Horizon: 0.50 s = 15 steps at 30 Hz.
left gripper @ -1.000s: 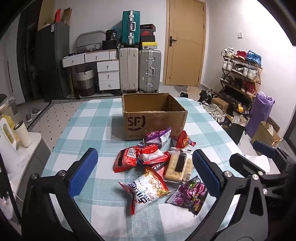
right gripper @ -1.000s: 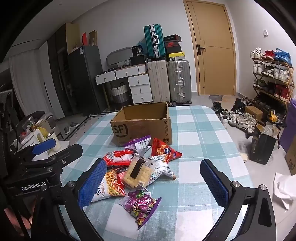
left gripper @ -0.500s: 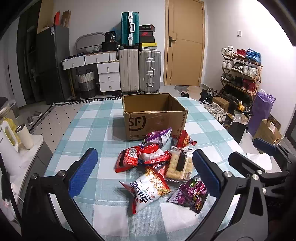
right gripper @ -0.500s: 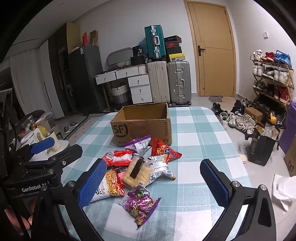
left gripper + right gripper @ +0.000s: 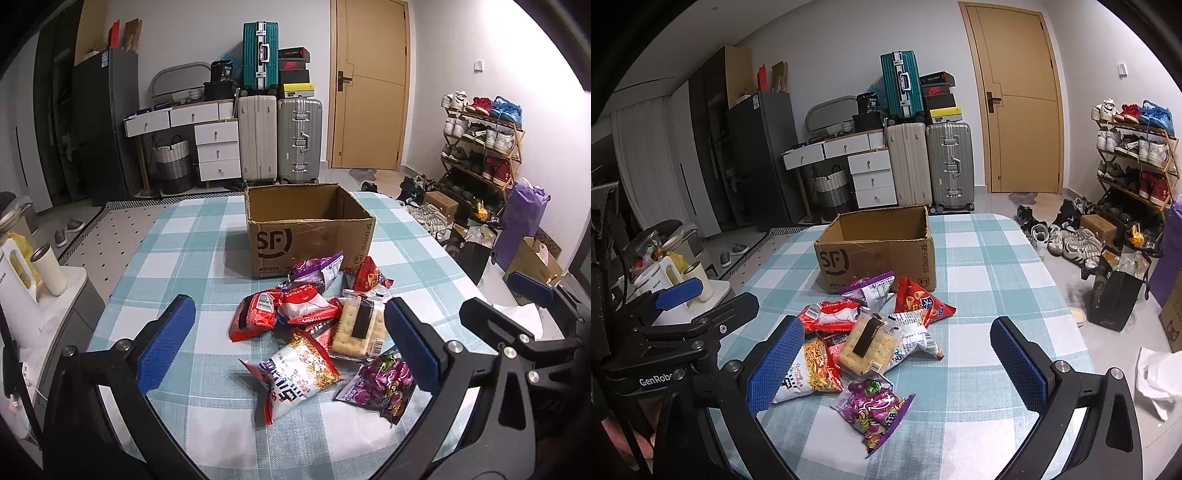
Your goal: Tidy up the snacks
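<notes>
left gripper (image 5: 284,339) jaws apart, empty | right gripper (image 5: 897,358) jaws apart, empty | snack packets (image 5: 314,325) heaped mid-tablecloth, in front of open SF cardboard box (image 5: 310,229) | advice: take the loose noodle bag (image 5: 295,373) nearest the near edge first, pinching a crimped end.

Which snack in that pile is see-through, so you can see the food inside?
The clear-wrapped pack of pale square crackers with a dark label strip, atop the pile; the other packets are printed opaque bags.
</notes>
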Tool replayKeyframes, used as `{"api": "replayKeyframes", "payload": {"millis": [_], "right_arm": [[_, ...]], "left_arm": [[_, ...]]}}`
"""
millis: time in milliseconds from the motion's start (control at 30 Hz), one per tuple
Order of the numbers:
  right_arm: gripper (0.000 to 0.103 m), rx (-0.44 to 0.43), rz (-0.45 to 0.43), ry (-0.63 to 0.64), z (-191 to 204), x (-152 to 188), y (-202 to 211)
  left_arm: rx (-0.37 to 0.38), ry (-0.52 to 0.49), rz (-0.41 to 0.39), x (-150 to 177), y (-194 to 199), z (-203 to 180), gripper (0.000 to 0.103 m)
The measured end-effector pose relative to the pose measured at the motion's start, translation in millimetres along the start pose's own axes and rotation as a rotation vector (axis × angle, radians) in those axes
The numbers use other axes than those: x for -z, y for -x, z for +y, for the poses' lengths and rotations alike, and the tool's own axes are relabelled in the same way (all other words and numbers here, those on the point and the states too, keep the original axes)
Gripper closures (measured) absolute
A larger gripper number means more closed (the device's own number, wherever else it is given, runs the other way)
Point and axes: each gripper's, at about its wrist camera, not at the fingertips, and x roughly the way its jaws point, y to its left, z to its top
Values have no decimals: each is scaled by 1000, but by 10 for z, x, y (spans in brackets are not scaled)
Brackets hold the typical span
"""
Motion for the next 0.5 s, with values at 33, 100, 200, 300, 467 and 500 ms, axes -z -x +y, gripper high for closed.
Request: {"api": "replayKeyframes", "payload": {"millis": [33,100,200,300,467,500], "right_arm": [[0,2,0,1,1,-3,-9],[0,0,1,1,0,-1,-3],[0,2,-1,0,0,3,-3],[0,0,-2,-3,1,4,-2],[0,4,-2,2,11,5,-5],[0,2,-2,1,7,2,-3]], "left_arm": [[1,1,0,0,-1,1,1],[0,1,0,3,1,-5,1],[-1,-1,0,5,-1,-9,1],[0,0,1,8,-3,-12,1],[3,-1,1,14,-3,-21,1],[3,-3,2,14,-3,-22,1]]}}
